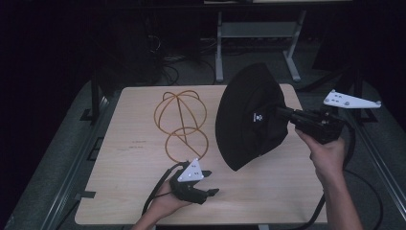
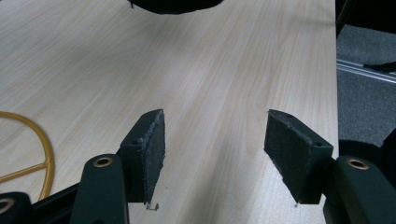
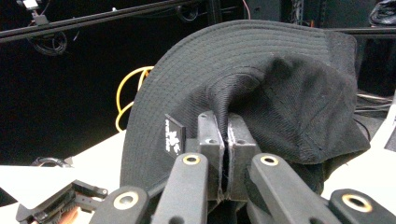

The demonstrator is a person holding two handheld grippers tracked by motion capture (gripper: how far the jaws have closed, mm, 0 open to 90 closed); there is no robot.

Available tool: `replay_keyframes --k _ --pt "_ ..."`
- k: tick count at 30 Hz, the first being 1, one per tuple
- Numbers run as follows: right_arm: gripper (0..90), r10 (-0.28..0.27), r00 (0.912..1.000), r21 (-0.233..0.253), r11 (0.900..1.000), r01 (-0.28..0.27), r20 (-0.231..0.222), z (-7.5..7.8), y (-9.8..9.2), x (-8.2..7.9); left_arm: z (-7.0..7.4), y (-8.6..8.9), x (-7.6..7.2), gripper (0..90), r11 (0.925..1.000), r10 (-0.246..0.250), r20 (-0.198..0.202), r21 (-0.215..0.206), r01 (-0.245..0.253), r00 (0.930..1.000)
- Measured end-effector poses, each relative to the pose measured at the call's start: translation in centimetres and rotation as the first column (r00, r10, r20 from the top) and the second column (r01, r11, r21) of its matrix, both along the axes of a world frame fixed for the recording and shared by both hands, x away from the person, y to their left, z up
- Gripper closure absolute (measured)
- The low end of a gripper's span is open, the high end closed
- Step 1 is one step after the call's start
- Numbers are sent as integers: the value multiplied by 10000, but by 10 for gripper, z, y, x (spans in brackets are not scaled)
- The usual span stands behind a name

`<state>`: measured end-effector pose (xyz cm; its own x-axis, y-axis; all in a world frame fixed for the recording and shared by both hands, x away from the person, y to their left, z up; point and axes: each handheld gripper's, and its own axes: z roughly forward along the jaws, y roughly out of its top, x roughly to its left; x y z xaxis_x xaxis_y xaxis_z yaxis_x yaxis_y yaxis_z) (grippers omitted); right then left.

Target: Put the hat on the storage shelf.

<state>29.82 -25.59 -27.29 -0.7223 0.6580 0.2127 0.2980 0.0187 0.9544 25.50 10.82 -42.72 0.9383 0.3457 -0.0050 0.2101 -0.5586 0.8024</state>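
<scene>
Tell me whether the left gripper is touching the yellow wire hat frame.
Apart. In the left gripper view, the left gripper stands open over bare wooden table, and the yellow wire hat frame lies clear of the near jaw.

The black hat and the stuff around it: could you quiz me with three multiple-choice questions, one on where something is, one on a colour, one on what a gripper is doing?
1. Where does the wire stand lie on the table?
A. To the left of the hat
B. Under the hat
C. On the floor

2. What colour is the wire stand?
A. Blue
B. Yellow-orange
C. White

3. How does the right gripper stand?
A. Wide open over the table
B. Shut on the wire stand
C. Shut on the hat

Answers:
1. A: the high view shows it lying on the wood, left of the hat.
2. B: its loops show yellow-orange against the pale wood.
3. C: the right gripper view shows its jaws pressed together on a fold of black cloth, while the left gripper has its jaws apart over bare wood.
</scene>
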Motion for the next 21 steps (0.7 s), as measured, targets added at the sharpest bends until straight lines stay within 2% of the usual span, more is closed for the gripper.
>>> replay_keyframes --k 14,21 --pt "871 496 9988 -178 9986 -497 -22 10 23 15 -3 -1 -2 372 9999 -24 44 115 23 10000" --pt "870 810 9967 -297 9963 -808 55 19 41 24 -4 -3 -4 371 9999 -105 27 126 105 9999"
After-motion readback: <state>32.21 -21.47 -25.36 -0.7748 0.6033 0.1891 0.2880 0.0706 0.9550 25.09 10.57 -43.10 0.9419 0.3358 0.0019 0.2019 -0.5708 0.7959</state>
